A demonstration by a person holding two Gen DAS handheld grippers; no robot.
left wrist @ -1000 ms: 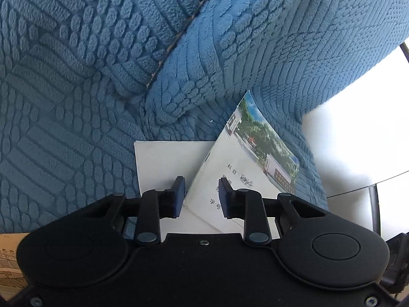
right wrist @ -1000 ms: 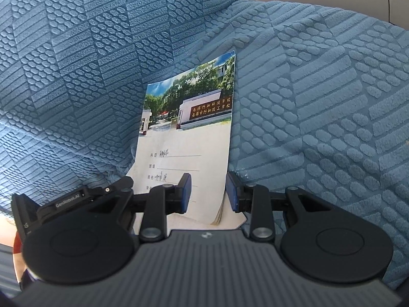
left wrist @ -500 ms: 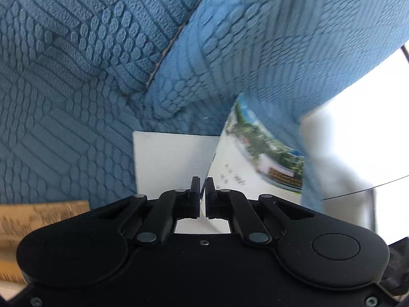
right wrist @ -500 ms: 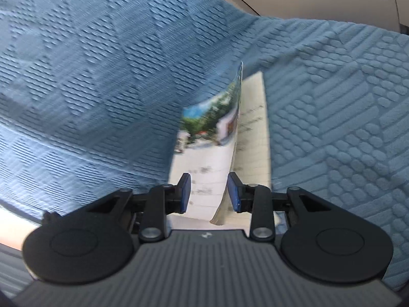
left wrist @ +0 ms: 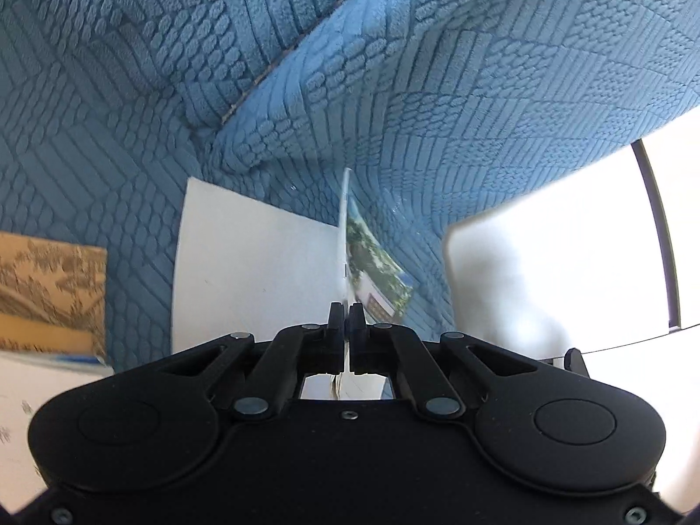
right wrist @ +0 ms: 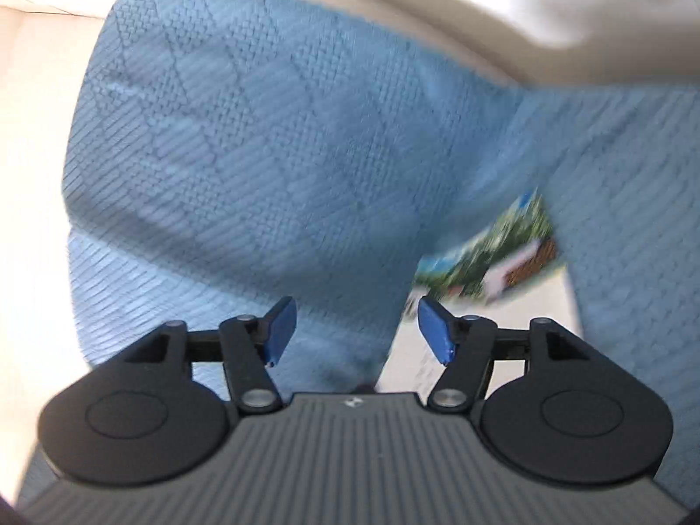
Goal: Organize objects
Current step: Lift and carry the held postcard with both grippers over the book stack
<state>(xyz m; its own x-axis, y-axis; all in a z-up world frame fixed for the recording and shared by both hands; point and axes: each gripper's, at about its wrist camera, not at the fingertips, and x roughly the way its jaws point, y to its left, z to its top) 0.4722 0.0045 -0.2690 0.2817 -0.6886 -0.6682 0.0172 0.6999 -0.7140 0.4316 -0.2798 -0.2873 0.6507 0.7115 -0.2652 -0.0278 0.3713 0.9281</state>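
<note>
Left claw point(left wrist: 345, 313) is clamped tight on the thin edge of one photo-cover booklet point(left wrist: 376, 271), standing edge-on at twelve o'clock. Right claw point(right wrist: 354, 328) has just been opening, nothing between its blue pads point(right wrist: 280, 328); booklet sits at two o'clock, print blurred, unreadable. One white sheet point(left wrist: 253, 271) and blue textured sofa cover point(left wrist: 437, 87) beyond.

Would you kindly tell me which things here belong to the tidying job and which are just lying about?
Job:
- booklet, pinched in the left gripper
- right gripper, open, its jaws just widened, nothing between them
- white sheet

Lying about:
- blue cover
- brown book
</note>
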